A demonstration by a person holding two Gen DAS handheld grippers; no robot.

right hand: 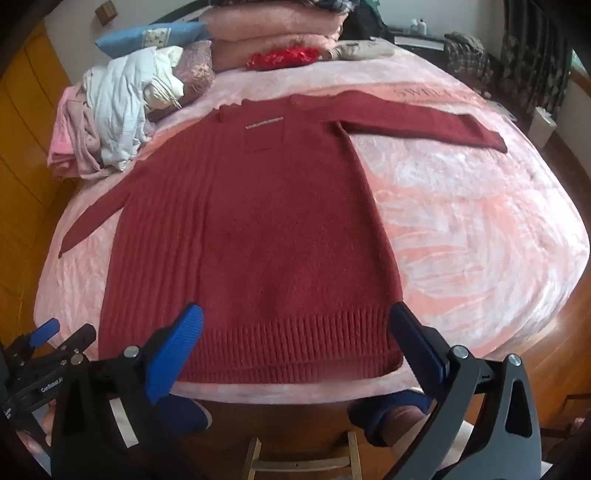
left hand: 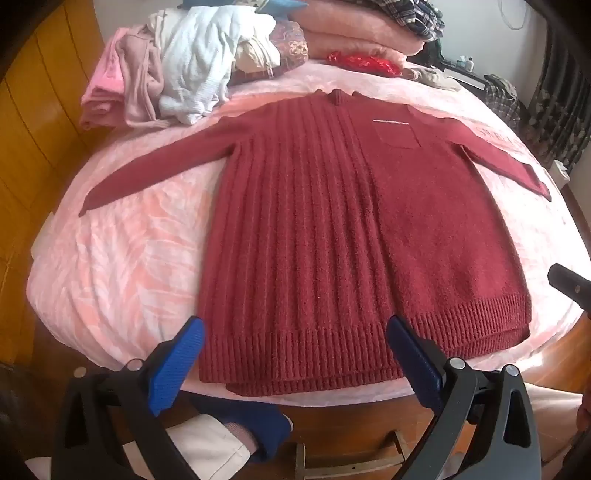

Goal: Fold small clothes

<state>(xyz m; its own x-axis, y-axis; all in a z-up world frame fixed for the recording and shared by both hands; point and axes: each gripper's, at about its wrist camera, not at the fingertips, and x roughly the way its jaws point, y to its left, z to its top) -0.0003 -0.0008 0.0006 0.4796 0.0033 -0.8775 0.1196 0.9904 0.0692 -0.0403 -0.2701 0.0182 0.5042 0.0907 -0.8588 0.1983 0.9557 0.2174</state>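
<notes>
Both our claws are spread fully wide, nothing between the pads. Left gripper (left hand: pixel 295 334) hangs over the near hem of the dark red sweater (left hand: pixel 332 229), blue pads apart on either side of the ribbed left half, not touching it as far as we can tell. Right gripper (right hand: pixel 295 332) sits the same way over the hem's plainer right half; the left gripper also shows at the lower left edge of the right wrist view, and a black bit of the right one pokes in at the right edge of the left wrist view. Sweater lies flat and face up on the pink bedspread (left hand: pixel 110 266), hem toward us near the bed edge, collar away, both sleeves (right hand: pixel 424 123) spread out to the sides and angled down. Chest pocket (left hand: pixel 399 134) with a pale strip on top sits on the plain side. Beyond the left sleeve there's a pile of loose clothes (left hand: pixel 177 70), white and pale pink. At the far end of the bed: stacked pink blankets (right hand: pixel 273 33), a blue pillow (right hand: pixel 147 37), a bright red cloth (right hand: pixel 282 57). Below the bed edge we see our own feet in blue slippers (right hand: pixel 384 410), pale trouser legs, and a wooden stool (right hand: pixel 303 461) on the wood floor.
</notes>
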